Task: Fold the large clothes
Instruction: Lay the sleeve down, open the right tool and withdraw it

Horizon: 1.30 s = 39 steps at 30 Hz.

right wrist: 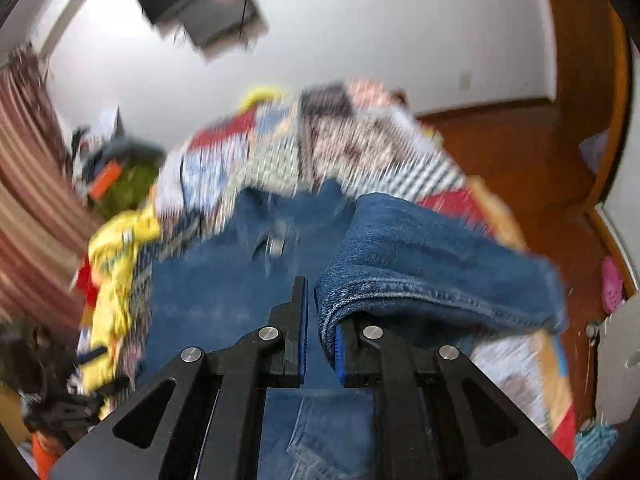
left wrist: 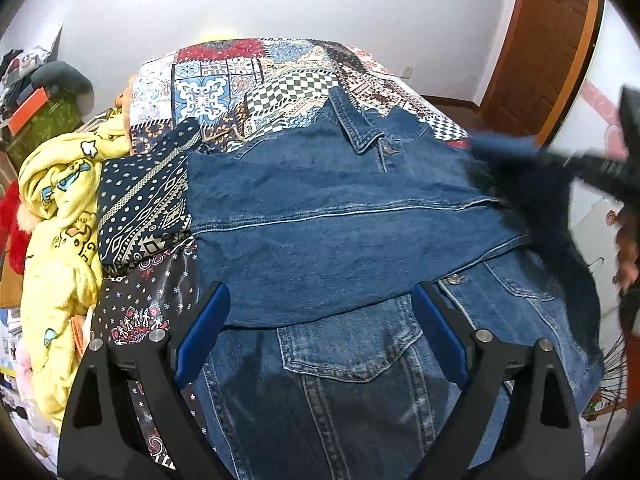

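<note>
Yellow fleece: a printed yellow blanket [left wrist: 60, 216] is heaped at the far left edge of the bed, just beside the work area.
Navy print cloth: a folded patterned piece [left wrist: 144, 208] lies left of the jacket, touching its left edge.
Patchwork cover: the bedspread [left wrist: 224, 80] runs from near to far under everything.
Denim jacket: the denim jacket [left wrist: 328, 216] lies across the middle of the bed, collar far, chest pocket near; one sleeve is already laid flat across the body from right to left.
Left gripper: the left gripper [left wrist: 320, 328] hangs over the near part of the jacket with its jaws spread wide, gripping nothing.
Right sleeve: the second sleeve [right wrist: 432, 264] is lifted off the bed at the right, draped over the outer finger of the right gripper.
Right gripper: the right gripper [right wrist: 322, 320] has a gap between its blue pads; the denim appears to hang on one finger, not pinched, though the blur makes this uncertain.
Step in hand: probably carrying the right sleeve in over the body.
Risk: the heavy sleeve could slide off the finger mid-swing, since nothing clamps it.
Risk: a fast swing could drag the flat sleeve askew or rumple the fold.
Risk: the jacket's right side is near the bed edge and might slip off.
</note>
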Each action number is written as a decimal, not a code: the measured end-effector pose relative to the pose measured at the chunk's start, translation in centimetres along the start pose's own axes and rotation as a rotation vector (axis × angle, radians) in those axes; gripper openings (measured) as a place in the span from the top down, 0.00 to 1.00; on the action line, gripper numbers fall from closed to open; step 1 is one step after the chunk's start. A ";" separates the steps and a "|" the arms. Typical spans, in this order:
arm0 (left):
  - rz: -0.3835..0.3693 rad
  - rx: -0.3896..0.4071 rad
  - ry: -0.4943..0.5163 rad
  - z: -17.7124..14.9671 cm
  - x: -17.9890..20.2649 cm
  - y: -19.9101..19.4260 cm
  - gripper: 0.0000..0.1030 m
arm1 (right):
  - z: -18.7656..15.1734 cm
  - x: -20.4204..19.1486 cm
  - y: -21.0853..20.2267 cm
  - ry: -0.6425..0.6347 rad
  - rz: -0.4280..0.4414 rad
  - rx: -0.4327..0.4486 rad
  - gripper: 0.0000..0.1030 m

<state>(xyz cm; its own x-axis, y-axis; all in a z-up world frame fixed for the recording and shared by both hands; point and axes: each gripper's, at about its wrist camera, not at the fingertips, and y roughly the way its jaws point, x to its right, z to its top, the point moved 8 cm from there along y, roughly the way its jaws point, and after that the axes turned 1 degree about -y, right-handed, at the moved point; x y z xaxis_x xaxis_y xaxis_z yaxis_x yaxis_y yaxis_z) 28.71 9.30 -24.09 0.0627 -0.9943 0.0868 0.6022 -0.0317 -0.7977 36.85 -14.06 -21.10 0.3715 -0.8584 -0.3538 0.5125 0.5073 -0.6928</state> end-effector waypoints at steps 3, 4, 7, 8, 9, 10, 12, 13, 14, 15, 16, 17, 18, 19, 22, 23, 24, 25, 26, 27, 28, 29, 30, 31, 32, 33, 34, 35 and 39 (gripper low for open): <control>-0.019 0.002 0.014 0.3 0.9 -0.2 0.10 | -2.8 -0.3 2.2 0.000 0.030 -0.109 0.88; -0.024 0.003 0.024 0.5 1.4 -0.2 0.10 | -3.8 -0.2 2.6 -0.005 0.035 -0.138 0.88; -0.042 0.008 0.070 1.4 3.6 -0.1 0.10 | -5.2 -0.4 2.2 -0.029 0.037 -0.180 0.88; -0.055 0.012 0.088 1.9 4.6 0.0 0.10 | -5.1 -0.5 1.7 -0.033 0.038 -0.179 0.87; -0.066 0.016 0.102 2.2 5.3 0.0 0.10 | -5.3 -0.1 1.0 -0.036 0.040 -0.171 0.85; -0.083 0.024 0.126 2.9 6.6 -0.1 0.10 | -5.2 -0.2 0.4 -0.036 0.034 -0.162 0.81; -0.104 0.038 0.173 4.1 9.0 -0.1 0.10 | -4.9 0.7 -1.2 -0.038 0.005 -0.124 0.72; -0.115 0.050 0.202 4.9 10.4 -0.1 0.10 | -4.6 1.2 -2.1 -0.039 -0.017 -0.094 0.67; -0.123 0.058 0.224 5.5 11.6 -0.1 0.10 | -4.2 2.0 -3.1 -0.039 -0.041 -0.062 0.65; -0.138 0.067 0.251 6.3 13.2 -0.1 0.10 | -4.0 2.4 -3.7 -0.038 -0.060 -0.041 0.62; -0.160 0.071 0.277 7.0 14.9 -0.1 0.10 | -3.7 3.5 -4.6 -0.030 -0.086 -0.013 0.60; -0.177 0.070 0.296 7.5 16.2 0.1 0.10 | -3.5 4.5 -5.4 -0.017 -0.102 0.006 0.60; -0.194 0.066 0.324 8.1 18.0 0.4 0.10 | -3.4 5.4 -6.0 0.001 -0.120 0.021 0.59; -0.205 0.064 0.354 8.5 19.7 0.8 0.10 | -3.4 6.5 -6.6 0.020 -0.142 0.035 0.56; -0.235 0.048 0.443 9.3 24.6 2.3 0.10 | -3.2 9.3 -7.8 0.066 -0.216 0.075 0.47; -0.251 0.034 0.473 9.3 26.2 3.0 0.10 | -3.2 10.3 -8.0 0.080 -0.242 0.081 0.47; -0.257 0.015 0.494 9.3 27.5 3.9 0.10 | -3.4 11.0 -8.1 0.092 -0.261 0.081 0.47; -0.259 -0.009 0.514 9.1 28.8 4.9 0.10 | -3.6 12.0 -8.2 0.108 -0.278 0.076 0.47; -0.266 -0.031 0.538 8.8 30.1 5.9 0.10 | -3.9 12.7 -8.3 0.122 -0.289 0.073 0.47; -0.278 -0.048 0.561 8.6 31.2 6.8 0.10 | -4.2 13.5 -8.3 0.138 -0.294 0.069 0.47; -0.284 -0.065 0.590 8.2 32.4 7.8 0.11 | -4.6 14.1 -8.2 0.154 -0.298 0.065 0.47; -0.274 -0.080 0.611 7.9 33.2 9.0 0.13 | -5.0 14.8 -8.0 0.175 -0.304 0.057 0.47; -0.271 -0.096 0.629 7.4 33.9 9.7 0.20 | -5.3 15.3 -8.0 0.187 -0.307 0.051 0.47; -0.272 -0.124 0.654 6.8 34.8 10.7 0.26 | -5.6 15.8 -7.9 0.199 -0.307 0.045 0.47; -0.271 -0.151 0.677 6.2 35.5 11.8 0.28 | -6.0 16.2 -7.8 0.209 -0.309 0.040 0.47; -0.262 -0.163 0.691 5.7 35.8 12.4 0.28 | -6.2 16.4 -7.7 0.216 -0.310 0.036 0.47; -0.243 -0.173 0.710 5.3 36.1 13.4 0.28 | -6.4 16.6 -7.6 0.223 -0.310 0.030 0.47; -0.211 -0.182 0.736 4.9 36.4 14.7 0.28 | -6.6 16.8 -7.5 0.230 -0.310 0.025 0.47; -0.109 -0.185 0.786 4.1 36.1 17.9 0.31 | -7.3 17.5 -7.5 0.240 -0.295 0.013 0.46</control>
<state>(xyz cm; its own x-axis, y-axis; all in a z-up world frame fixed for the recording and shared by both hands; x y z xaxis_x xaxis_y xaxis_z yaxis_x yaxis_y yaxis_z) 44.98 -26.70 -32.79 -0.6073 -0.7635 -0.2199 0.4268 -0.0800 -0.9008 33.86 -33.41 -26.65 0.0159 -0.9603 -0.2784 0.5804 0.2356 -0.7795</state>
